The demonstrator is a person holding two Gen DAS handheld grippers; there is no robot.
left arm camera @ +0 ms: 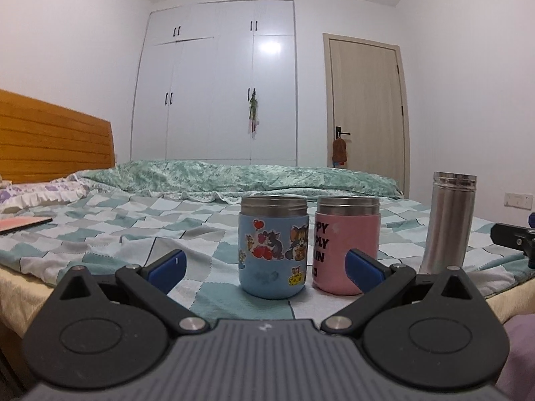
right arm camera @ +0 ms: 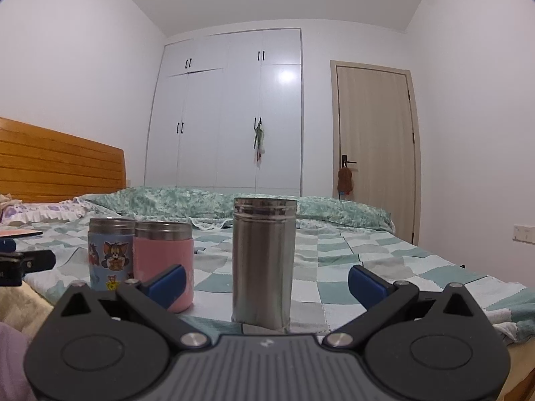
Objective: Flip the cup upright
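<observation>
Three cups stand upright on the checkered bed sheet (left arm camera: 100,234). A blue cartoon cup (left arm camera: 272,247) stands left of a pink cup (left arm camera: 346,247), and a tall steel cup (left arm camera: 448,224) stands to their right. My left gripper (left arm camera: 265,269) is open and empty, just short of the blue cup. In the right wrist view the steel cup (right arm camera: 262,264) stands dead ahead, with the pink cup (right arm camera: 164,260) and blue cup (right arm camera: 108,254) to its left. My right gripper (right arm camera: 265,284) is open and empty, with the steel cup between and beyond its fingers.
A green quilt (left arm camera: 234,177) lies along the bed's far side, and a wooden headboard (left arm camera: 50,140) rises at left. A flat book (left arm camera: 23,224) lies on the sheet at left. A white wardrobe (left arm camera: 217,83) and a door (left arm camera: 367,107) stand behind.
</observation>
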